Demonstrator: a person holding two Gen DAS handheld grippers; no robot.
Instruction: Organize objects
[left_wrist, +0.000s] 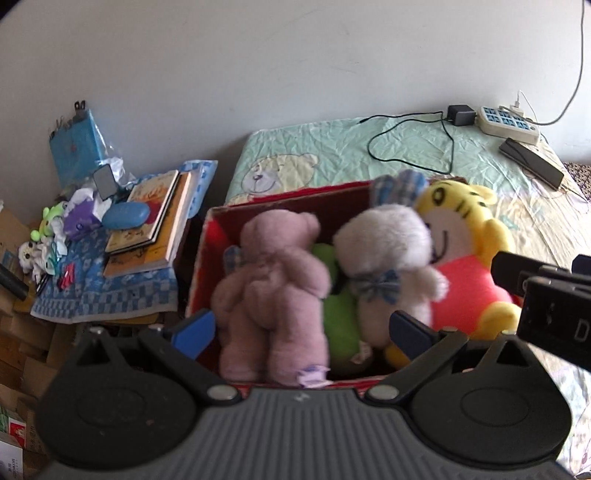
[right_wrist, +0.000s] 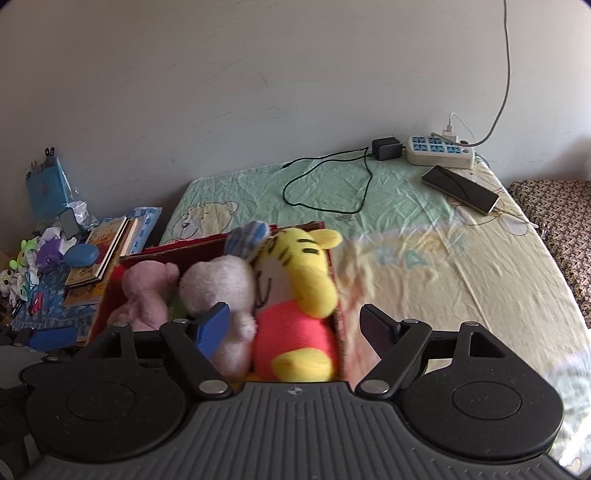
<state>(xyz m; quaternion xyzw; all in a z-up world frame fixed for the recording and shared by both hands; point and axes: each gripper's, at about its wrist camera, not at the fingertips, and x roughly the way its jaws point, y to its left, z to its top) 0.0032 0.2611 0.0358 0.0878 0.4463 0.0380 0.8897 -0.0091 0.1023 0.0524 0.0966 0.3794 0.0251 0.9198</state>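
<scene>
- Standing on a bed sheet (right_wrist: 461, 280) printed with cartoon bears: one red cardboard box (left_wrist: 207, 251), open at the top, its far flap upright.
- Pink teddy bear (left_wrist: 273, 295) — at the left of the box, back turned to the left wrist camera, legs toward the near wall.
- Green plush item (left_wrist: 338, 321) — wedged between the pink bear and the white toy, mostly hidden; kind cannot be told.
- White plush rabbit (left_wrist: 388, 258) with blue checked ears and bow — right of centre in the box, pressed against the tiger.
- Yellow tiger plush (right_wrist: 295, 295) in a red-pink top — at the right end of the box, head above the rim.
- Left gripper (left_wrist: 301, 328) — jaws spread wide, empty, blue pads either side of the pink bear and rabbit, just above the near edge of the box.
- Right gripper (right_wrist: 295, 328) — jaws spread wide, empty, one finger before the rabbit, the other outside the box's right wall; whether it touches cannot be told.
- Far end of bed: white power strip (right_wrist: 439, 151), black adapter (right_wrist: 386, 147) with looped cable, dark phone (right_wrist: 460, 190).
- Left of the bed: stacked books (left_wrist: 155, 225), a blue oval case (left_wrist: 125, 216), small toys and papers on a blue patterned cloth (left_wrist: 96, 291).
</scene>
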